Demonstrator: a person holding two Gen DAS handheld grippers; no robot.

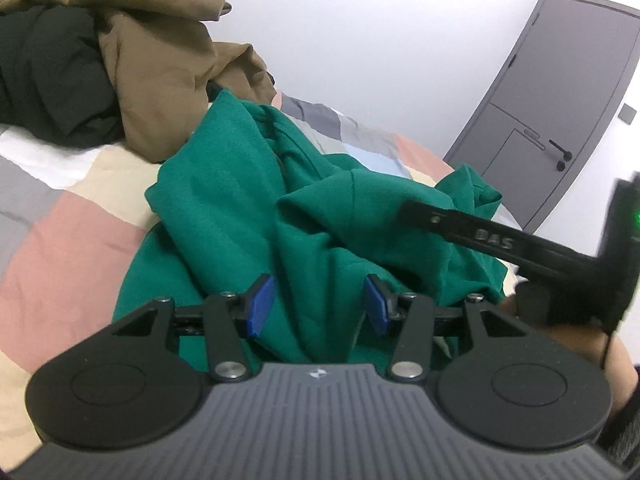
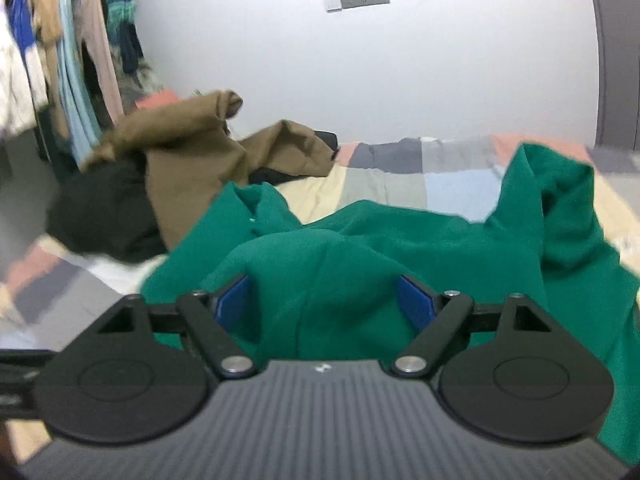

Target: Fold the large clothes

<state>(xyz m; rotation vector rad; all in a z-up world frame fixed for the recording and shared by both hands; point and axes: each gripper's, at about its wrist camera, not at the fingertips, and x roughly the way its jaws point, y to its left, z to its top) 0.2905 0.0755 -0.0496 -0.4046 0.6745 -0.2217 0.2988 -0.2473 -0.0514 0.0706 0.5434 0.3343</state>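
A large green garment (image 1: pixel 224 208) lies crumpled on a patchwork bedcover (image 1: pixel 60 240). My left gripper (image 1: pixel 319 306) is low over its near part. The blue pads stand apart with a fold of green cloth between them, and their inner faces show. My right gripper (image 2: pixel 325 300) is open wide around a raised hump of the same green garment (image 2: pixel 400 240), and the pads do not press on it. In the left wrist view one black finger (image 1: pixel 460 228) of the right gripper reaches in from the right over the green cloth.
A brown garment (image 1: pixel 160 72) and a black one (image 1: pixel 48 80) are heaped at the far left of the bed. The same brown garment (image 2: pixel 188 152) shows in the right wrist view. Hanging clothes (image 2: pixel 68 60) fill the left wall. A grey door (image 1: pixel 552 100) stands behind the bed, right. A hand (image 1: pixel 580 360) shows lower right.
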